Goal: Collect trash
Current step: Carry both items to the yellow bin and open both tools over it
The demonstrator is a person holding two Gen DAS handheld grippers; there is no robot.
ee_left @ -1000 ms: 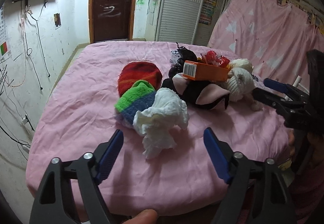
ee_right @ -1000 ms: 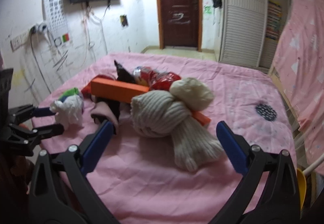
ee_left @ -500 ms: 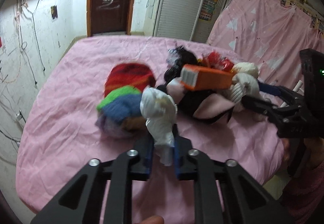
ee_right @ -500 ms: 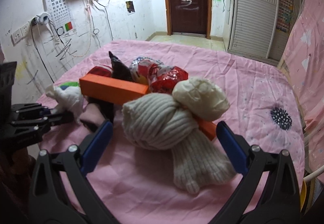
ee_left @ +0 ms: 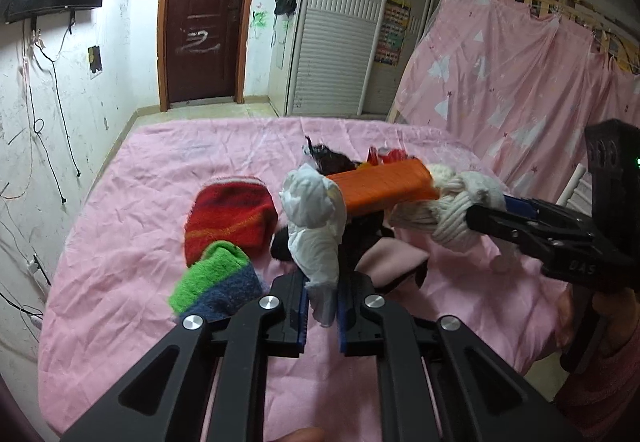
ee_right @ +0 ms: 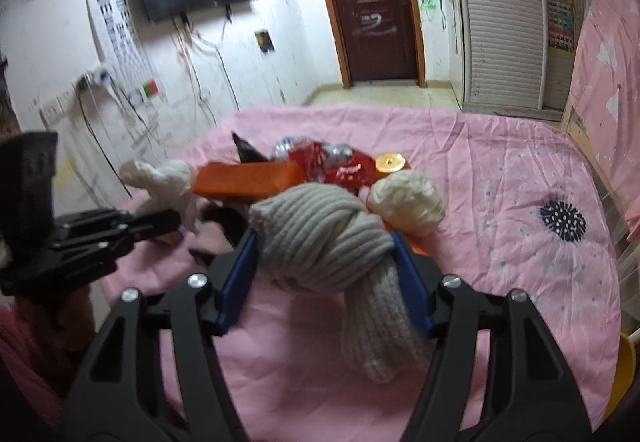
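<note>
- bed [ee_left: 160,170]: the pile sits mid-sheet, so most collecting looks left to do.
- orange box [ee_left: 384,184] and red wrappers [ee_right: 344,168] lie untouched behind the cream knit bundle [ee_right: 320,230].
- right gripper [ee_right: 326,274] is closing around that bundle.
- left gripper [ee_left: 322,312] is clenched on the white tissue wad [ee_left: 316,214], just left of the box.

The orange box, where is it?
In the left wrist view the orange box lies mid-bed, atop the clutter, between the white tissue and the cream knitted bundle.

A: The crumpled white tissue paper [ee_left: 316,218] looks soft and matt; the cream ribbed knit sock [ee_right: 324,238] is coarse wool.

B: Orange cardboard box [ee_left: 384,186] smooth; red foil wrapper [ee_right: 344,170] glossy; pink bedsheet [ee_left: 160,178] wrinkled cloth.
</note>
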